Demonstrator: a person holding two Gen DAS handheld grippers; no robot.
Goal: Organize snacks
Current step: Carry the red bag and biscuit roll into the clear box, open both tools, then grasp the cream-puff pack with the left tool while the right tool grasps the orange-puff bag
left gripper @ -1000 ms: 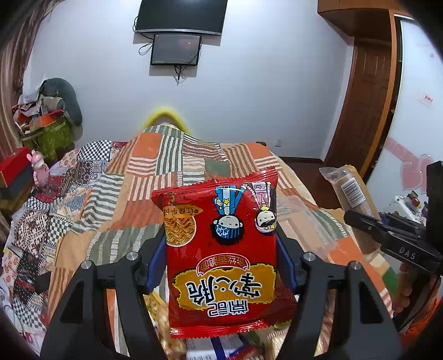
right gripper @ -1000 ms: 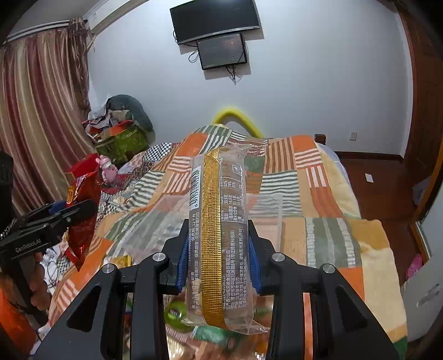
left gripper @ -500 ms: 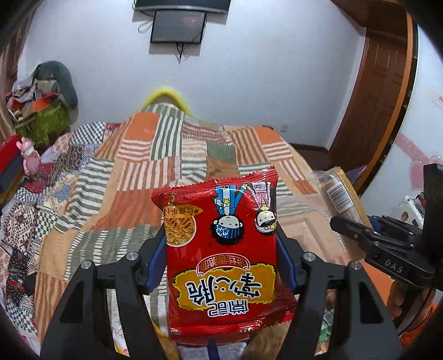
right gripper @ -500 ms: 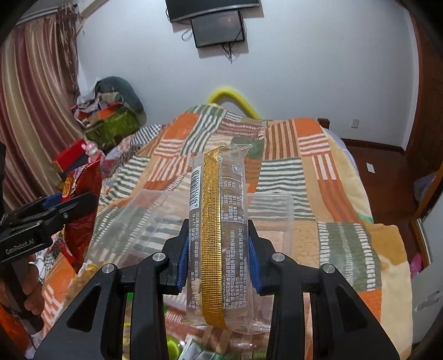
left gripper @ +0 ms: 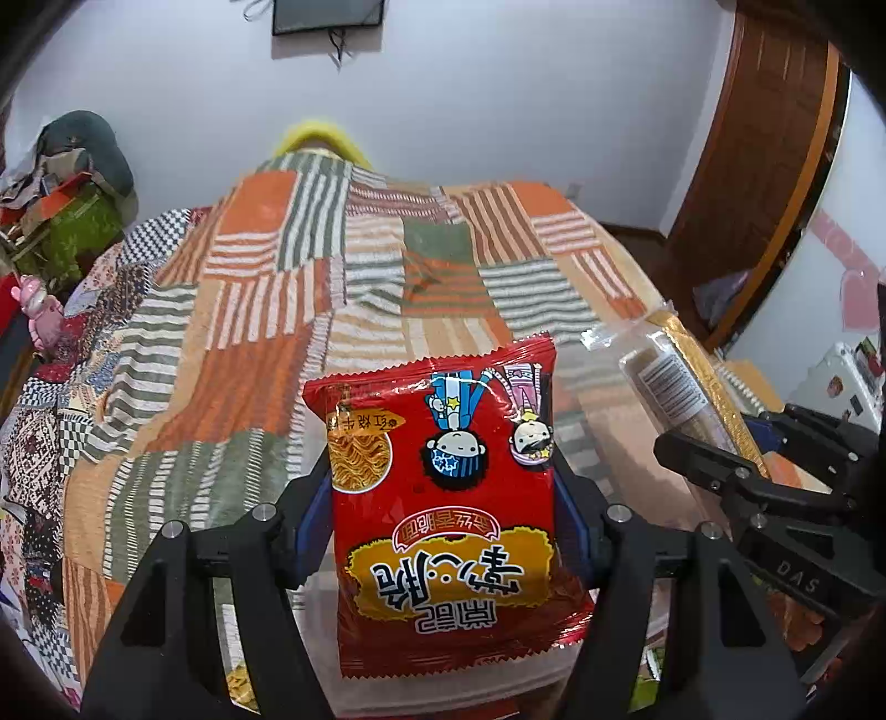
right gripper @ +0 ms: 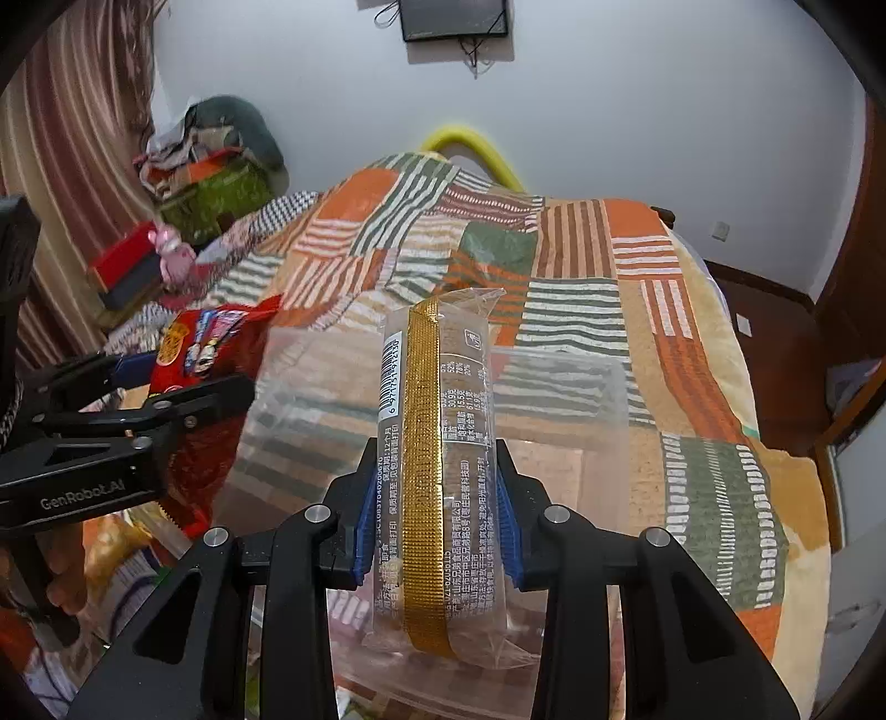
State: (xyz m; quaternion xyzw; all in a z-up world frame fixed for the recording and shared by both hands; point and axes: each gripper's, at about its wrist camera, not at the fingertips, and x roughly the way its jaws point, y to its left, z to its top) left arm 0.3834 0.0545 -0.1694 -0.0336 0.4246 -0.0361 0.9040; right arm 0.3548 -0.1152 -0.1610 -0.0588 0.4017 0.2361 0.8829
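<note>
1. Left gripper [left gripper: 443, 493]: jaws clenched on a red instant-noodle snack packet [left gripper: 443, 498], held upright by its two side edges, print upside down to the camera
2. Right gripper [right gripper: 437, 509]: jaws clamped narrow on a clear-wrapped biscuit roll with a gold band [right gripper: 434, 471], standing on end between the blue pads
3. Clear plastic storage bin [right gripper: 554, 382]: lies on the bed just beyond and below both grippers; both packets hang over or just short of it, and its near rim is hard to make out through the glare, so the exact overlap is uncertain
4. Loose snacks [right gripper: 111, 548]: a heap of wrappers, partly hidden, at the near edge below the left gripper
5. Risks:
   - the two tools stand close side by side, so lowering both together could knock the packets or the fingers against each other
   - the noodle packet is gripped only at its thin edges, so a tilt could let it slip or crush the contents
   - the light bin could slide on the soft bedding if a packet catches its wall
6. Surface: bed under a patchwork blanket [left gripper: 310, 266] in orange, green and white stripes, soft and uneven
7. Room: white wall with a mounted screen [right gripper: 454, 19], striped curtain [right gripper: 77, 138], wooden door [left gripper: 764, 166], cluttered pile [left gripper: 66, 188] beside the bed
</note>
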